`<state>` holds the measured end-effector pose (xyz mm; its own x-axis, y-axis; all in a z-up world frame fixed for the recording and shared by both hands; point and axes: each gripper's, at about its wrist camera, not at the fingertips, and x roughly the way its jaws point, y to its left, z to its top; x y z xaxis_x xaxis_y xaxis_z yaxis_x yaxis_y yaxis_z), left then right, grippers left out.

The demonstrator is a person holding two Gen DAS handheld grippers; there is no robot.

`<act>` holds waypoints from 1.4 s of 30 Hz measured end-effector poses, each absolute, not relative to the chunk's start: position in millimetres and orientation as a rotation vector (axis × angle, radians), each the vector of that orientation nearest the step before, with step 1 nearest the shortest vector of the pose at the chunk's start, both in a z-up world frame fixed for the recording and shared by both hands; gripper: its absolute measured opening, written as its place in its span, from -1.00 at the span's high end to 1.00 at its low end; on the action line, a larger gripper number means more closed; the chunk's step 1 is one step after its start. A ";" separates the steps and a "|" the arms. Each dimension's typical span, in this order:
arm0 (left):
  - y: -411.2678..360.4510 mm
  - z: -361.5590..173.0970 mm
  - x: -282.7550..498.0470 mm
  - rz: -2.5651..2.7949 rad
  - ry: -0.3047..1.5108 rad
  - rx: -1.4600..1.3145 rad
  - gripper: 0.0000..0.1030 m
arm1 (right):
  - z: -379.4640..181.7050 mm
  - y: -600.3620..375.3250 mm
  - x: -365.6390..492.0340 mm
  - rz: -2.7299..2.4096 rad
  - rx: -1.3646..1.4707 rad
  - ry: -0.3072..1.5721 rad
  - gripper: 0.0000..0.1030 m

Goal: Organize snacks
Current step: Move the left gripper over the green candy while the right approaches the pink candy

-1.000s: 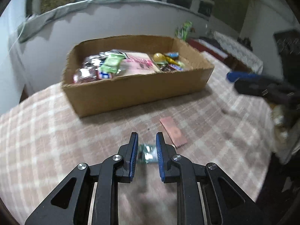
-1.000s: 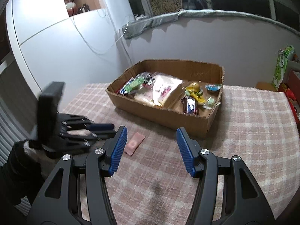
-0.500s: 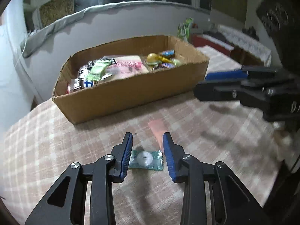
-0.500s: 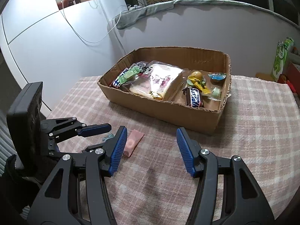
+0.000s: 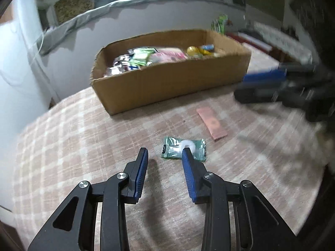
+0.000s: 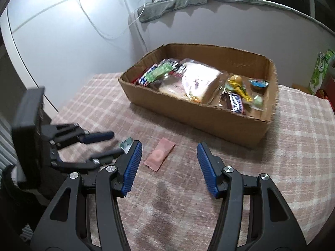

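The left gripper (image 5: 165, 152) stood partly open over the checked tablecloth (image 5: 83, 146), and its jaws had just been opening. Nothing was between them. The green candy wrapper (image 5: 184, 149) lay flat on the cloth just past the right fingertip, which covered a small part of it. A pink sachet (image 5: 211, 123) lay a little farther and to the right, apart from the green one. Beyond both stood the cardboard box (image 5: 171, 83), already holding many snacks.

The right gripper (image 6: 169, 149) was held open wider and also empty. In its view the pink sachet (image 6: 159, 153) lay on the cloth ahead of its left finger. The cardboard box (image 6: 201, 121) stood farther, to the right.
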<state>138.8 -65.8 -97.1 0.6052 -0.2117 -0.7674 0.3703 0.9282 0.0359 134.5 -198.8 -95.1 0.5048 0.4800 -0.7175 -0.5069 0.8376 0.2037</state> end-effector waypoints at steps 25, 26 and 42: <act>-54.1 -105.9 152.9 -0.423 0.962 -0.152 0.38 | -125.8 -157.1 171.8 0.520 -0.135 1.082 0.11; -54.1 -105.9 155.2 -0.426 0.964 -0.149 0.38 | -126.2 -153.4 170.0 0.517 -0.176 1.080 0.13; -90.0 -103.3 180.0 -0.399 0.965 -0.029 0.38 | -126.2 -211.1 157.3 0.499 -0.170 1.073 0.27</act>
<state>180.0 -90.1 -103.3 0.5023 -0.3432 -0.7936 0.3181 0.9268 -0.1995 157.3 -211.1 -126.2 0.3793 0.3077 -0.8726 -0.4696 0.8766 0.1050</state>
